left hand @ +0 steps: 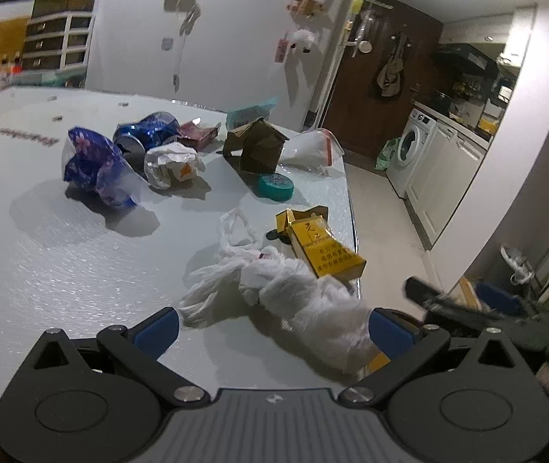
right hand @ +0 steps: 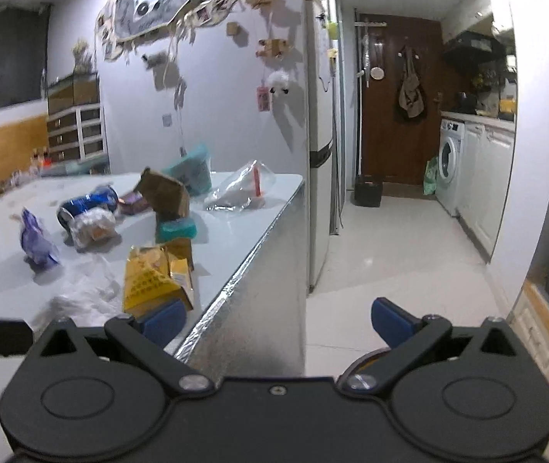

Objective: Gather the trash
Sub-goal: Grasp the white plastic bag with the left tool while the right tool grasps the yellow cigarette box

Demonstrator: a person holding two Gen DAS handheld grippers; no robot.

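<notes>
White crumpled plastic bag (left hand: 293, 289) lies at the near corner of the pale grey tabletop (left hand: 62, 270), between the spread blue-padded fingers of the left gripper (left hand: 274, 324); the jaws stand wide apart and nothing is held. Touching the bag's far side is a yellow cardboard carton (left hand: 320, 247), torn open.

The right gripper (right hand: 274, 318) is likewise open and empty, hanging past the table's foil-faced edge (right hand: 236, 281), its left finger just beside the carton.

Judgement: the step in hand is the approach to the first pick, the bag. The next move calls for closing the left fingers on a bunched part of the film, which is thin and may slip.

Further litter remains: a purple floral wrapper (left hand: 93, 162), a crushed blue can (left hand: 147, 135), a brown folded carton (left hand: 253, 146), a teal round lid (left hand: 274, 186), a clear zip bag (left hand: 309, 150).

Beyond, a tiled floor (right hand: 390, 231) runs to a dark wooden door (right hand: 398, 96) and a white washing machine (right hand: 450, 162). No bin can be confirmed.
</notes>
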